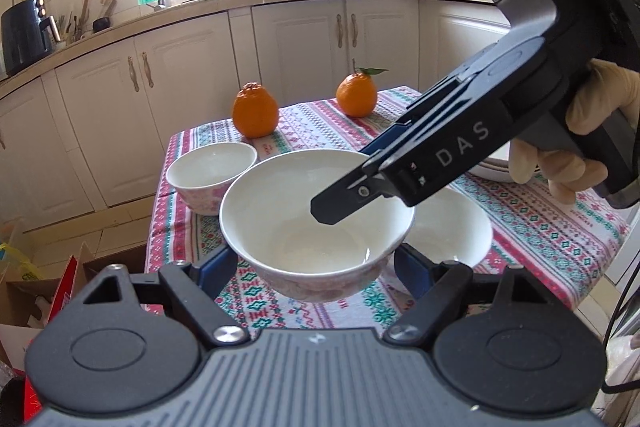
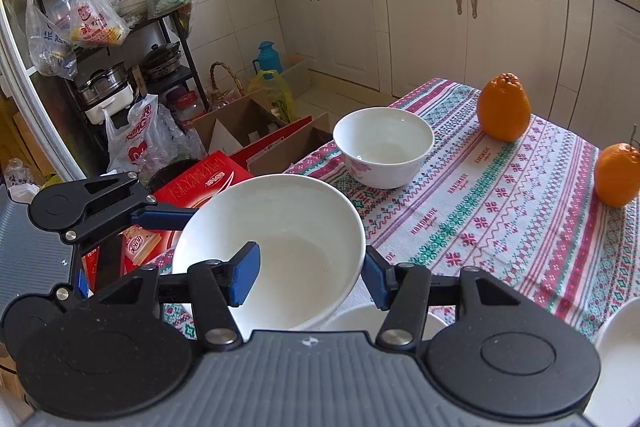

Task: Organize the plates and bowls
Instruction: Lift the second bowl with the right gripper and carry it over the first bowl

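The task looks barely begun: both grippers clamp one white bowl point(image 1: 316, 223) above the tablecloth point(image 1: 540, 227), the left gripper point(image 1: 316, 267) across its body, the right gripper point(image 2: 310, 277) pinching its rim, while another bowl point(image 2: 383, 147) stands apart. Only the left wrist view shows a third bowl point(image 1: 452, 231) underneath and, probably, stacked plates point(image 1: 494, 169) behind the gloved hand point(image 1: 580, 143).

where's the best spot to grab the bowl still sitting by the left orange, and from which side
Take the far bowl by its rim, one finger inside and one outside the wall, coming down from above on the near side. It stands upright and empty on the tablecloth, mouth open upward. Its thin wall likely suits a pinch better than spanning the body. The orange stands apart from it.
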Demonstrator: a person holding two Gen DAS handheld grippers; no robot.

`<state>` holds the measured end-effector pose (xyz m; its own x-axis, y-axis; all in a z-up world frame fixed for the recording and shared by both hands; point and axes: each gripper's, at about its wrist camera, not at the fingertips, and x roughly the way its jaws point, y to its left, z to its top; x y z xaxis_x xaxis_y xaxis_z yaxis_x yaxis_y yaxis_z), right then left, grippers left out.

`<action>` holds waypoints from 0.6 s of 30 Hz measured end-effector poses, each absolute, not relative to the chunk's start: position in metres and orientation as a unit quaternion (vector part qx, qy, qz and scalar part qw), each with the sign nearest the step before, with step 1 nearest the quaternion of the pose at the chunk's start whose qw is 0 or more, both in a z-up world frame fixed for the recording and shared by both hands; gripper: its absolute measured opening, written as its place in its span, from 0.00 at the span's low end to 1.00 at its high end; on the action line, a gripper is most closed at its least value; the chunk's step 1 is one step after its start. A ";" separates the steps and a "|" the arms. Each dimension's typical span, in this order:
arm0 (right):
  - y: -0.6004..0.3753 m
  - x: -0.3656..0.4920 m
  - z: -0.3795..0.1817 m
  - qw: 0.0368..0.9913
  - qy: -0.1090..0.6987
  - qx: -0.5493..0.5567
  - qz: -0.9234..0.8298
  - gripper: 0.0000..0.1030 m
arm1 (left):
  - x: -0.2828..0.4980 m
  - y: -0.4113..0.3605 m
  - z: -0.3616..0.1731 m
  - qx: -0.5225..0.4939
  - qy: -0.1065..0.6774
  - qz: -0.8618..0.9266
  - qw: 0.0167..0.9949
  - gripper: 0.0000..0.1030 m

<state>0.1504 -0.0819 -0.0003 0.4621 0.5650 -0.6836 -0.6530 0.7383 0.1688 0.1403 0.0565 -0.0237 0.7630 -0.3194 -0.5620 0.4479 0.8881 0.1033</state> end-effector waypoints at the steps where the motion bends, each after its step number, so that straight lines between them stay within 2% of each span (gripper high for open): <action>1: -0.085 0.148 0.000 0.854 0.376 -0.059 0.354 0.59 | 0.139 0.054 -0.023 0.117 0.275 -0.208 0.931 0.83; 18: -0.137 0.125 0.001 0.877 0.373 -0.047 0.300 0.60 | 0.138 0.008 -0.030 0.130 0.277 -0.258 0.916 0.83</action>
